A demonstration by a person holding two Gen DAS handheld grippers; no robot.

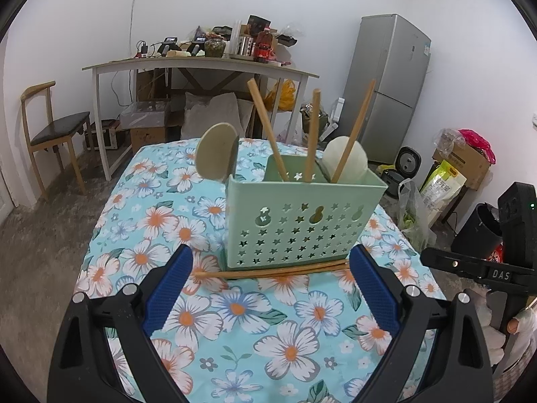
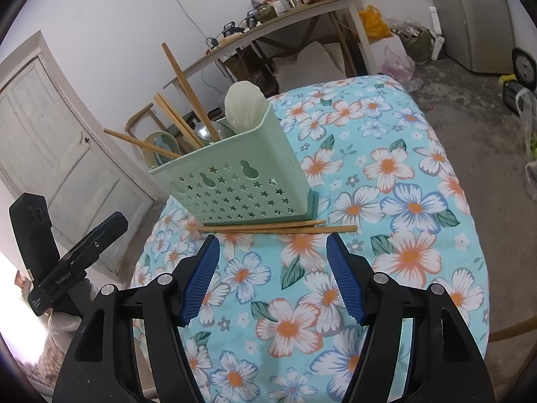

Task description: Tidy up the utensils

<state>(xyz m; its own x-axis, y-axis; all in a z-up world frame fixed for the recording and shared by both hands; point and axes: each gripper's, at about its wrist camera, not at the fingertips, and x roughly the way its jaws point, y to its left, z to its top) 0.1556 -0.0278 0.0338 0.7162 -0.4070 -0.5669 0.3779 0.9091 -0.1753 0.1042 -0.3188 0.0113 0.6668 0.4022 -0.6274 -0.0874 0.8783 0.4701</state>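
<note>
While the pale green star-perforated plastic caddy (image 1: 303, 221) on the floral tablecloth (image 1: 235, 329) already holds chopsticks and spoons (mostly done), two wooden chopsticks (image 2: 272, 227) remain lying against its base; left gripper (image 1: 272, 288) and right gripper (image 2: 273, 278) both gape, empty.

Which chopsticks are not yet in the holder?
The two chopsticks lying flat on the tablecloth against the green holder; the other chopsticks stand inside it.
</note>
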